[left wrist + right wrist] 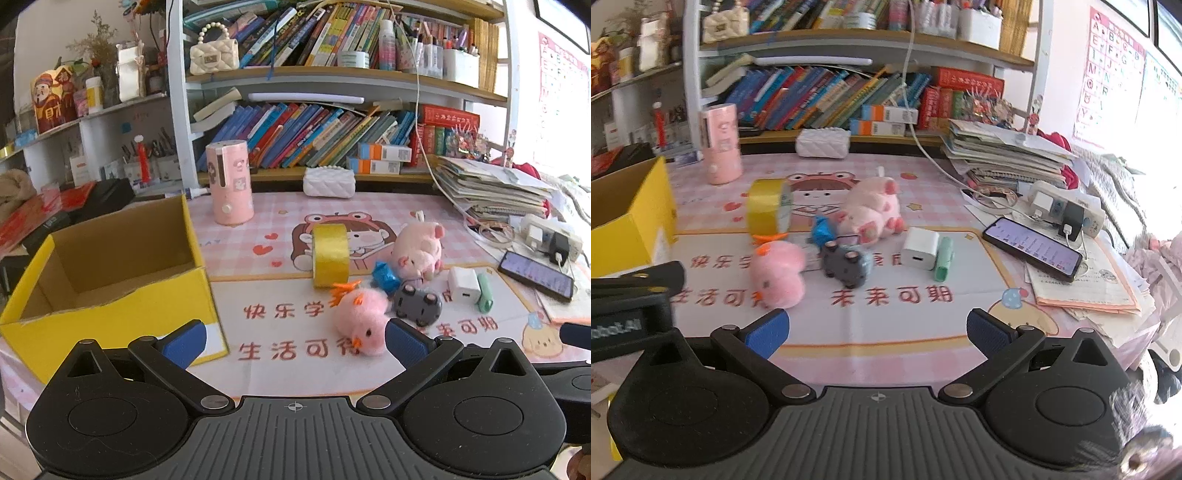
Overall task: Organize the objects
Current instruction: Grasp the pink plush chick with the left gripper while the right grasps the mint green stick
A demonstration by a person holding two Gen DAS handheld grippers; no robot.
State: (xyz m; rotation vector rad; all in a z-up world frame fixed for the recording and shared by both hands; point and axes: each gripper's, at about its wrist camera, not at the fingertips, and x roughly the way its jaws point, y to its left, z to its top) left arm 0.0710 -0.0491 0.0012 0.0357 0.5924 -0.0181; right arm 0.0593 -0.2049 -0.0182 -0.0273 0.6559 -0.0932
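Note:
An open yellow cardboard box stands at the left of the desk mat; its corner shows in the right wrist view. On the mat lie a pink plush chick, a grey toy car, a blue wrapped piece, a pink plush pig, a gold tape roll, a white charger cube and a green tube. My left gripper is open and empty, its right finger beside the chick. My right gripper is open and empty above the mat's front.
A pink cylinder and a white quilted pouch stand at the back under the bookshelf. A paper stack, a power strip with cables and a phone crowd the right side. Dark items lie left of the box.

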